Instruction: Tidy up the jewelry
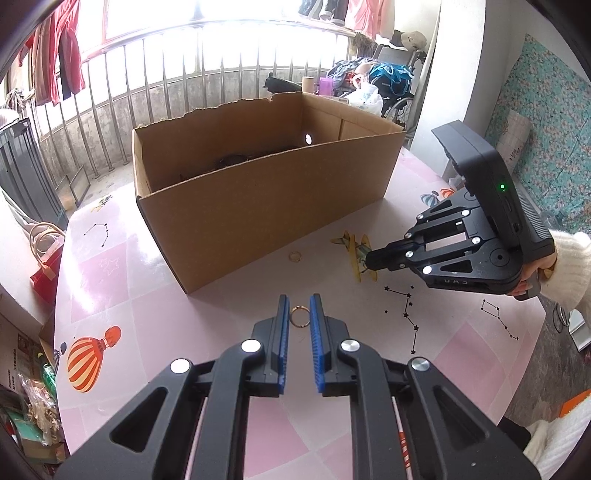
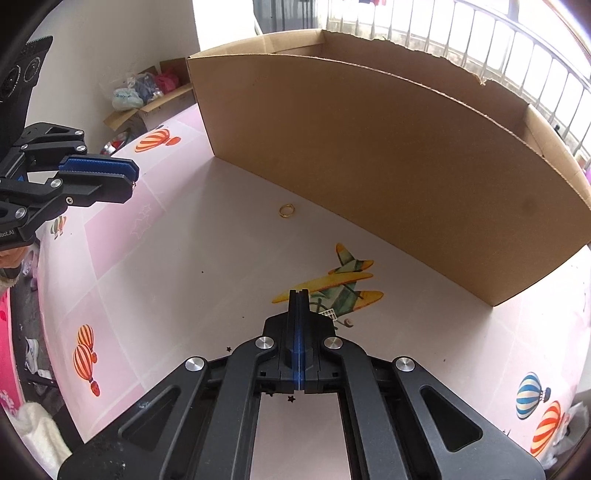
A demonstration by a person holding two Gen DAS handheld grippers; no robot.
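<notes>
your left claw (image 1: 299, 301) is open a little, with a thin gold ring (image 1: 299, 316) between its blue fingers (image 1: 283, 325), not squeezed. your right claw (image 2: 298, 295) is shut tight on nothing; another gold ring (image 2: 286, 210) lies ahead of it.

Strong daylight pours in from the window (image 1: 207, 14) behind the railing (image 1: 155, 85), blown out to plain white in both views. The glossy worktop (image 1: 110, 236) throws back pale glare on its left part in the left view. The box (image 1: 258, 206) casts a soft shadow toward the camera in the right view, and its inside is dim. Focus is sharp at the centre. Fisheye bending curves straight edges, and dark vignetting fills the corners.
</notes>
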